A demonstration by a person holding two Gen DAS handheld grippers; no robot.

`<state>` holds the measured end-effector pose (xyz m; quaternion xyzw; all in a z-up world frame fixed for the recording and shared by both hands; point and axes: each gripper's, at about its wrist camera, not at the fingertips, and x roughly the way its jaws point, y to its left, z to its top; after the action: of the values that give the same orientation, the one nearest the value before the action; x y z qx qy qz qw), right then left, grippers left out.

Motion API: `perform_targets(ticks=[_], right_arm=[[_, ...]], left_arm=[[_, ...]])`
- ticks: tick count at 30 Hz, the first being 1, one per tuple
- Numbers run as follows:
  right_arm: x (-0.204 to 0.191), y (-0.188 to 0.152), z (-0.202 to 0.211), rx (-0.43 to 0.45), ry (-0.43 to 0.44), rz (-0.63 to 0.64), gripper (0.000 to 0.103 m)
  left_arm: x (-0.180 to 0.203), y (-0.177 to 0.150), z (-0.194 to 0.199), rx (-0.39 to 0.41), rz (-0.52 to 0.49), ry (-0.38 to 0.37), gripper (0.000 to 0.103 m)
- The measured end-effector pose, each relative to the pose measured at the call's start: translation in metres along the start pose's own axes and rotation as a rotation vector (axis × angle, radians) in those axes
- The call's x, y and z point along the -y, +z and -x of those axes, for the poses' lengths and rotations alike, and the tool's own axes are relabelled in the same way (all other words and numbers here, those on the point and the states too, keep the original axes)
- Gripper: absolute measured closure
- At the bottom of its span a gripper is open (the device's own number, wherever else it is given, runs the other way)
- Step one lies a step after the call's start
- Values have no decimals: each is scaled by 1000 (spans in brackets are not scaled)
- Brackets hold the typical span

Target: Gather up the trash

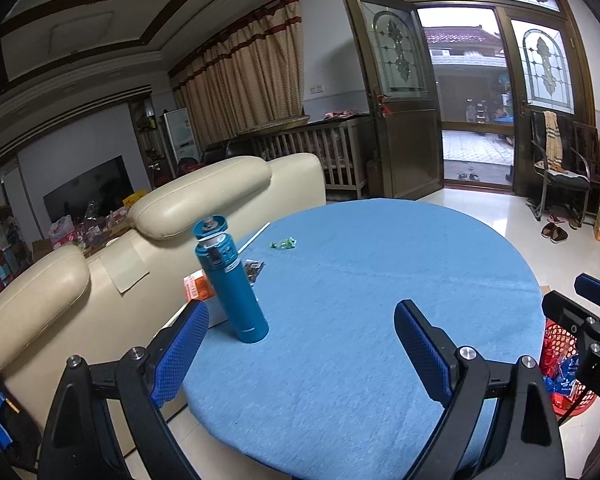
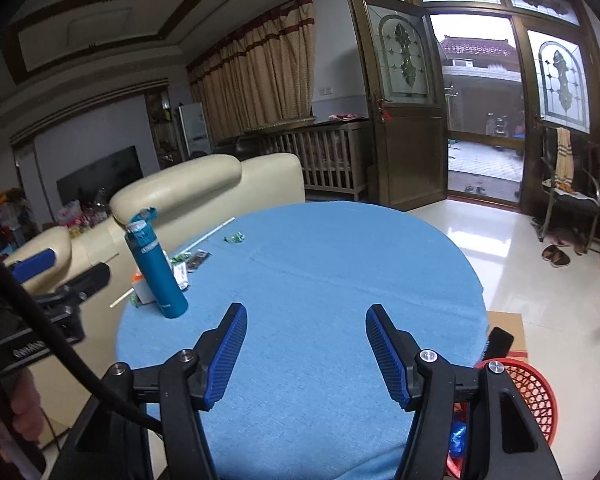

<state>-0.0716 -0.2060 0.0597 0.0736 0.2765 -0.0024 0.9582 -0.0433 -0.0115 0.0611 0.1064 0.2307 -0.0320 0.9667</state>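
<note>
Lying beyond the upright bottle (image 1: 231, 280), the wrapper (image 1: 283, 243) looked too crumpled for any axis; both grippers (image 1: 302, 334) (image 2: 306, 330) hung spread, empty.

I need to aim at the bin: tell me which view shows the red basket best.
Right wrist view: the red basket shows its rim and mesh wall beside the table. Left wrist view shows only part of it, behind the right gripper.

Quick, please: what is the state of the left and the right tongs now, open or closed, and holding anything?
Left tongs: open, holding nothing, above the blue table.
Right tongs: open, holding nothing.
</note>
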Motion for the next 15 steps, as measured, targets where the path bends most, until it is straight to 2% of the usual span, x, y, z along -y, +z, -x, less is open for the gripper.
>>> perform_targets(ticks=[15], right_arm=[[-10, -14, -4, -54, -22, 22, 37]], left_arm=[[-5, -6, -4, -45, 10, 9, 9]])
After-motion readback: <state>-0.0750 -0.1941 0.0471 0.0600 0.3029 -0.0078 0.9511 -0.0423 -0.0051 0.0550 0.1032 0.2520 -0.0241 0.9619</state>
